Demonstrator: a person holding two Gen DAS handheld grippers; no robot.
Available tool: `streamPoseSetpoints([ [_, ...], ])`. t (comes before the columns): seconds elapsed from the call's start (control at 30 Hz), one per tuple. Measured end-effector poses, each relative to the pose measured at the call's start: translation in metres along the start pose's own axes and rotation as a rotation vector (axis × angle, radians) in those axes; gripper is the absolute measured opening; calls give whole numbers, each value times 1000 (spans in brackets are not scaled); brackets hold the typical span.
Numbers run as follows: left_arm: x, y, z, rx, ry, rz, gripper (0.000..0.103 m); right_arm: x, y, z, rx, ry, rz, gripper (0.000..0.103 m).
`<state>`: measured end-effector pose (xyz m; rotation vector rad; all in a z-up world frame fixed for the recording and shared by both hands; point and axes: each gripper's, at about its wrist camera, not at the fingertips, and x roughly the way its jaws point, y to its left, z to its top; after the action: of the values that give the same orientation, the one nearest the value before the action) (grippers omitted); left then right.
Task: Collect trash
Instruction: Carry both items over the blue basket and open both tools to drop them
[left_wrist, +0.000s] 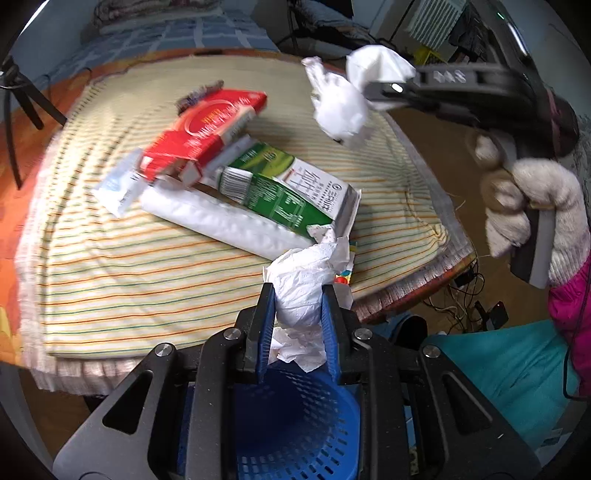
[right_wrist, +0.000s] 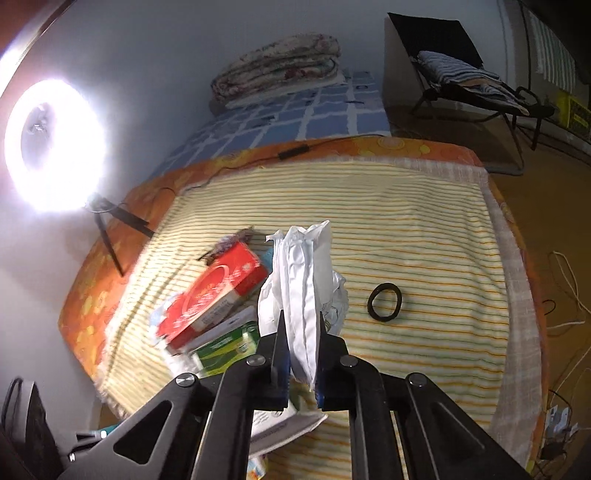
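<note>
A crumpled tissue (left_wrist: 299, 291) is clamped in the left gripper (left_wrist: 298, 325) above a blue basket (left_wrist: 295, 424), while a white wrapper (right_wrist: 304, 295) is gripped by the right gripper (right_wrist: 301, 354) over the striped table (right_wrist: 424, 229).

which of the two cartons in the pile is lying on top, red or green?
The red carton. It rests tilted across the upper end of the green-and-white carton, which lies flat beneath it on the white packet on the striped cloth.

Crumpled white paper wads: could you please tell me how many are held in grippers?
2: one crumpled white tissue wad in the left gripper above the blue basket; one white paper wad in the right gripper.
</note>
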<state>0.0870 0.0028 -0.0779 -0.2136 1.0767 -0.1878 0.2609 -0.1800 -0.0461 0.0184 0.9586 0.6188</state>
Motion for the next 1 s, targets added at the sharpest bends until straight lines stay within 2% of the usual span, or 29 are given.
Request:
streamPoseSetpoints([
  [0.2,-36,21,-9,-33,-36,18,23,-37,25,-23,-65,-11,67,7],
  [0.47,-56,53,-46,-69,4,80,23,-54,70,-76,-177,58,152,7],
  [0.63,-46,67,-76,-85,68,96,23,-50,92,-118,-233,139,188,7],
  [0.83,-34,76,-98,-83,130,100,23,-27,110,-167,-283,270,206,7],
  [1.0,-29,77,-113,-82,152,99,24,-18,129,-197,-361,294,198,7],
])
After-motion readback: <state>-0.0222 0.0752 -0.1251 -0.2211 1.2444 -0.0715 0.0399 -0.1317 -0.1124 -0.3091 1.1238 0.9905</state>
